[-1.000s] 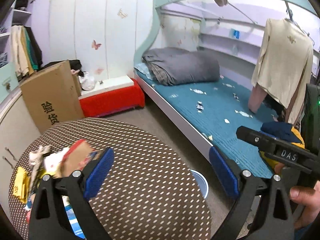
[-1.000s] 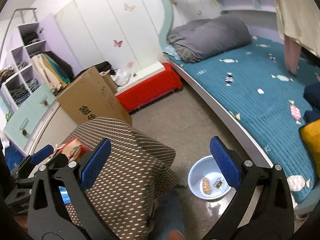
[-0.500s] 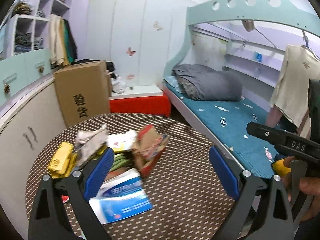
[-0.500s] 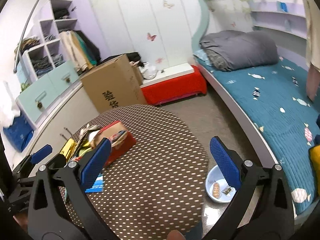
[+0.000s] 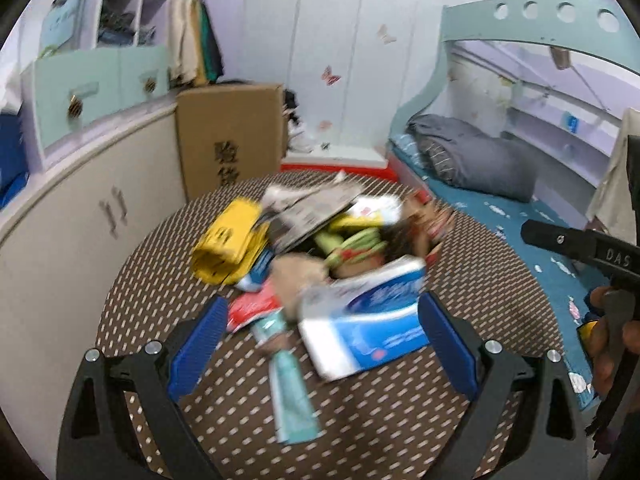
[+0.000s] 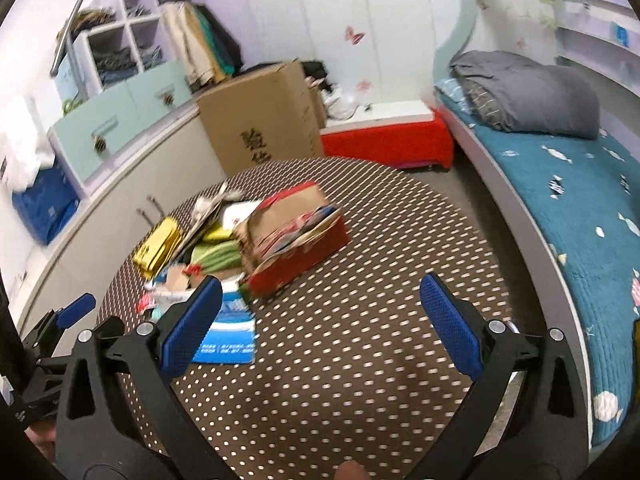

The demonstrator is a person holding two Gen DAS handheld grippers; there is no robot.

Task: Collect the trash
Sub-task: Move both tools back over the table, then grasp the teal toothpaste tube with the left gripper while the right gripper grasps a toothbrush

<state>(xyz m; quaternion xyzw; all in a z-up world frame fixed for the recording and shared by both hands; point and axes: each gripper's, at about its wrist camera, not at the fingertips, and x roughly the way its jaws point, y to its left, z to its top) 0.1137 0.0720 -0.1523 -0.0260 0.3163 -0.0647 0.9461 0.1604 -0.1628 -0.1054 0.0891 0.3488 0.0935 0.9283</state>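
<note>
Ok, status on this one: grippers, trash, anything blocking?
Left gripper open, empty, over the trash pile. Right gripper open, empty, over bare table. Nothing picked yet. Nothing blocking.

Trash pile [image 5: 320, 248]: you see a blurred heap of wrappers at frame centre.
Yellow packet [image 5: 228, 246]: crumpled, centre left.
Blue-white pack [image 5: 364, 316]: flat, lower centre.
Red box [image 6: 296, 236]: tilted, centre.

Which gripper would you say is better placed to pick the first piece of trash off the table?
Left, probably. The left gripper is open with the blue-and-white pack between its fingers. The right gripper is open over bare tablecloth.
</note>
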